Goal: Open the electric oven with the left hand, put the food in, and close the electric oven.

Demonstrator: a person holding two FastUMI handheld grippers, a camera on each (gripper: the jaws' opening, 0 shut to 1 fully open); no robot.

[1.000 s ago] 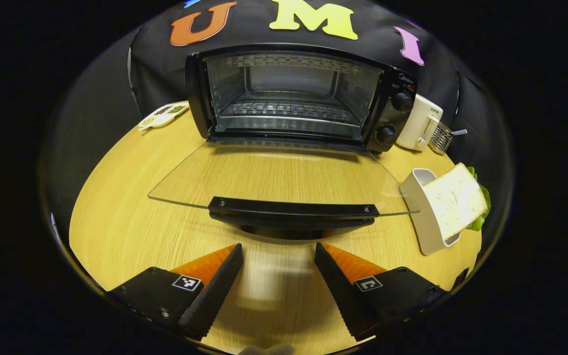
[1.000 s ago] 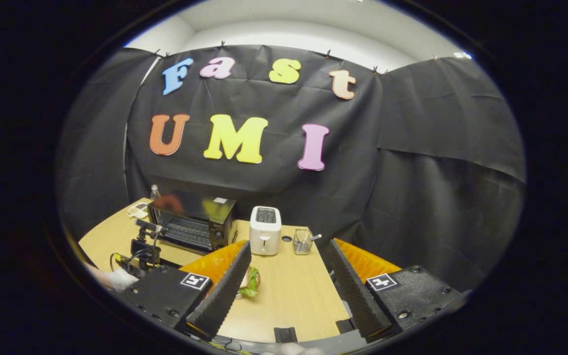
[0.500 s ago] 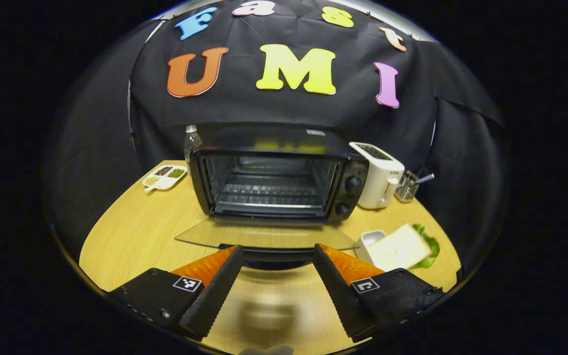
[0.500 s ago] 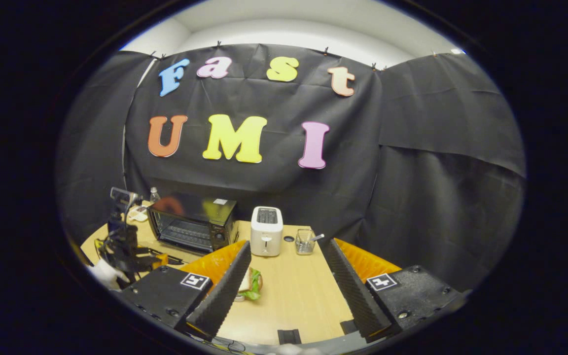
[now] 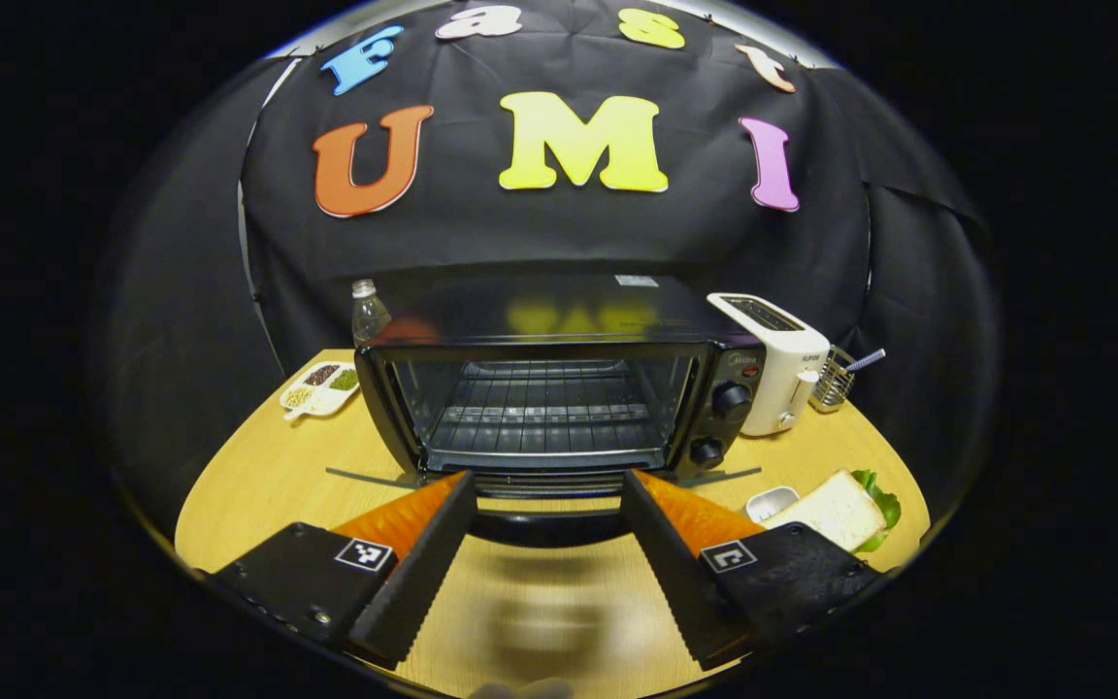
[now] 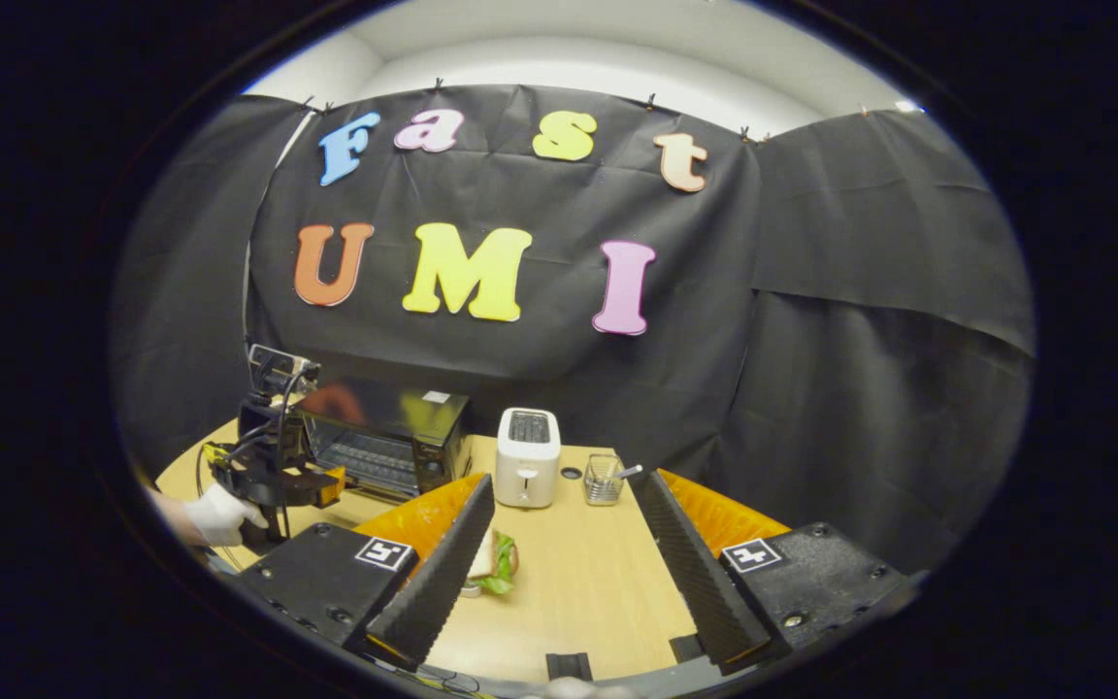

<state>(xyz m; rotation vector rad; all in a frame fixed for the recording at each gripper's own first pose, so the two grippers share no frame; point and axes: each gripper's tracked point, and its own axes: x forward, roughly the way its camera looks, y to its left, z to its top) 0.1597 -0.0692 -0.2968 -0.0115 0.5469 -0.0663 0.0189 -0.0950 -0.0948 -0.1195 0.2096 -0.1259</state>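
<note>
Light wood table (image 5: pixel 258 466) carries a black oven (image 5: pixel 559 388) at the far side, against the booth's cloth wall. The oven door (image 5: pixel 544 485) hangs fully open, lying flat toward the near edge; its dark handle (image 5: pixel 544 524) sits between the tips of the left gripper (image 5: pixel 547 544). A wire rack (image 5: pixel 544 417) shows inside the cavity, with nothing on it. Two knobs (image 5: pixel 719 422) are on the oven's right panel.

Left gripper: fingers spread wide, holding nothing, poised above the table just in front of the door handle; whether the tips touch the handle I cannot tell. In the right gripper view the same gripper (image 6: pixel 273 466) shows at the left, in front of the oven (image 6: pixel 389 437), held by a white-gloved hand (image 6: pixel 219 515).

Right gripper (image 6: pixel 559 553): fingers also spread wide, empty, held above the table's right part.

The food, a sandwich (image 5: pixel 840 510) of white bread with green lettuce, leans in a small white holder (image 5: pixel 771 503) on the table, to the right of the open door and outside the oven. In the right gripper view the sandwich (image 6: pixel 493 563) lies just beside the right gripper's left finger, partly hidden by it.

A white toaster (image 5: pixel 777 364) stands right of the oven, a wire basket (image 5: pixel 836 379) beyond it. A divided dish (image 5: pixel 319 388) and a clear bottle (image 5: pixel 367 311) sit to the oven's left.
</note>
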